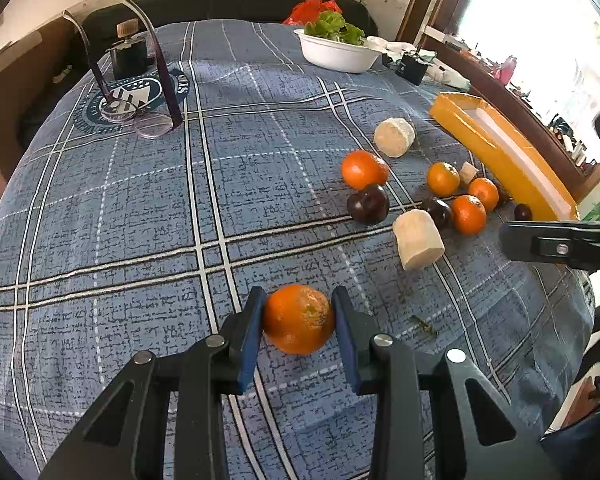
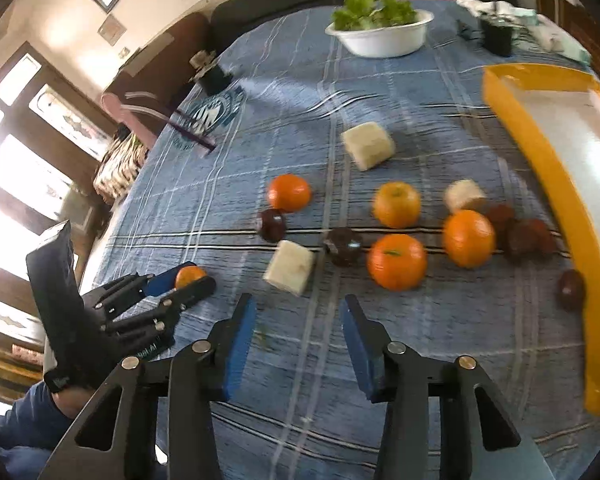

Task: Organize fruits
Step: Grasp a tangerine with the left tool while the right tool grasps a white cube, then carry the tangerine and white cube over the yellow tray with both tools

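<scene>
Pinching orange (image 1: 298, 319) – left gripper (image 1: 299, 320) | right gripper (image 2: 298, 334) spread – empty | writing unreadable

One orange (image 1: 298, 319), skin scarred pale on one side, pinched between two blue pads, set apart on the blue checked cloth. Four more oranges (image 2: 397, 261) loose on the cloth near a yellow tray (image 2: 540, 152), mixed with dark plums (image 2: 343, 251) and pale cut chunks (image 2: 289, 266). One plum (image 2: 571, 289) touching the tray wall. Tray interior white, bare.
</scene>
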Tool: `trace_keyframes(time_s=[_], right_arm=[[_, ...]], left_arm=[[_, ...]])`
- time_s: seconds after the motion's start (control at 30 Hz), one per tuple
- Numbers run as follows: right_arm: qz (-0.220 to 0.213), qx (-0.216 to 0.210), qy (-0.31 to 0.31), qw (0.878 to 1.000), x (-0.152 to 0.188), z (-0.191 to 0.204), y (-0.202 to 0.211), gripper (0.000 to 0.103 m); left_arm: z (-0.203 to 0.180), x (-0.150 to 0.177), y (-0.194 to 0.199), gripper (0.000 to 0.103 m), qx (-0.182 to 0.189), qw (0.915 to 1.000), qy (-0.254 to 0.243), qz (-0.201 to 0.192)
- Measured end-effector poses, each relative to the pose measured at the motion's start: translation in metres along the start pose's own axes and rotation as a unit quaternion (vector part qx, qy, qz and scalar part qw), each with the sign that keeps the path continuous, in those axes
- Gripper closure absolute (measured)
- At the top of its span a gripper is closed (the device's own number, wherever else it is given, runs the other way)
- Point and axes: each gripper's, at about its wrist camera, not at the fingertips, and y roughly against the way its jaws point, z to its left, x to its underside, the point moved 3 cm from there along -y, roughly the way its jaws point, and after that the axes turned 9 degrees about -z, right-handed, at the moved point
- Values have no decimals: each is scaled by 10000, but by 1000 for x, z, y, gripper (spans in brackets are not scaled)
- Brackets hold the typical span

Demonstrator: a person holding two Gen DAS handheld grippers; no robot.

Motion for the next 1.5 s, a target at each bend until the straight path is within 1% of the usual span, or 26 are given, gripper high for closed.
trace_keyframes(time_s=[0.07, 0.13, 0.3, 0.4, 0.43, 0.5, 0.67, 0.77, 0.9, 1.03, 1.17, 1.33, 1.5], right_arm=[[112, 59, -13, 9999, -3, 6, -12, 58], [222, 82, -87, 9997, -5, 8, -25, 62], [427, 298, -317, 9981, -9, 6, -53, 65], [481, 222, -448, 9976, -8, 6, -62, 65], [474, 222, -419, 9977, -8, 8, -64, 68], [448, 288, -290, 9982, -10, 13, -65, 69], [424, 195, -182, 9987, -8, 18, -63, 69], [334, 50, -39, 9994, -5, 22, -50, 69], [253, -121, 313, 9991, 2, 32, -33, 69], [285, -285, 543, 9977, 5, 42, -26, 69], [364, -475, 725, 9956, 2, 52, -21, 69], [494, -789, 1049, 9901, -2, 72, -21, 69], [611, -1155, 1384, 9817, -1, 92, -22, 69]], left_arm=[[1, 2, 2, 70, 44, 10000, 14, -24], [1, 4, 4, 70, 96, 10000, 21, -19], [0, 10, 15, 70, 176, 9998, -8, -56], [1, 14, 21, 70, 172, 9998, -14, -87], [2, 14, 23, 70, 162, 9998, -19, -98], [4, 15, 26, 70, 133, 9998, -10, -118], [8, 14, 33, 70, 95, 9997, 121, -199], [9, 14, 40, 70, 22, 9995, 163, -260], [11, 14, 57, 70, -110, 9986, 295, -426], [11, 15, 72, 70, -259, 9973, 437, -530], [3, 12, 91, 70, -417, 9952, 547, -697], [-12, 11, 117, 70, -738, 9913, 589, -922], [-21, 20, 131, 70, -1025, 9867, 782, -988]])
